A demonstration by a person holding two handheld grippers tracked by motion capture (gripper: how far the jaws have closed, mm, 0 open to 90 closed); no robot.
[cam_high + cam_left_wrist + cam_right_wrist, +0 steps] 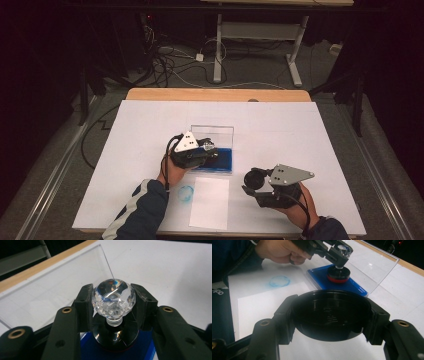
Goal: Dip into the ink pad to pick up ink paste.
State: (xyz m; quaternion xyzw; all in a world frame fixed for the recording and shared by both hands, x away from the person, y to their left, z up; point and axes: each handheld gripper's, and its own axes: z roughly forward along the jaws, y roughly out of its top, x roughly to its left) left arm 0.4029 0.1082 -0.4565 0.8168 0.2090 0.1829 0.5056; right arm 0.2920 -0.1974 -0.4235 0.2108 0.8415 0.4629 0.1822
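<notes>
1. A stamp (113, 315) with a faceted clear knob on top and a round black base is seen at the centre of the left gripper view. It stands upright, its long axis vertical, knob up and base down on a blue ink pad (337, 283).
2. In the right gripper view the stamp (339, 266) appears at the upper centre, its base edged in red where it meets the pad.
3. The left gripper (113, 302) is closed on the clear knob, one black jaw pressed against each side of it. In the high view this gripper (200, 150) is seen just left of the frame's centre, above the pad.
4. The right gripper (332, 315) is closed on a round black cap (332, 312), gripped at its rim, its hollow side facing the camera. In the high view it (257, 182) lies at the lower right of centre, well apart from the stamp.
5. A clear plastic lid (212, 134) stands tilted up behind the blue pad, at the far side.
6. A white sheet of paper (210, 202) lies at the lower centre of the high view, near the pad, with a round blue stamped mark (185, 193) just to its left on the white table cover (300, 130).
7. Nothing is seen standing between the stamp and the paper.
</notes>
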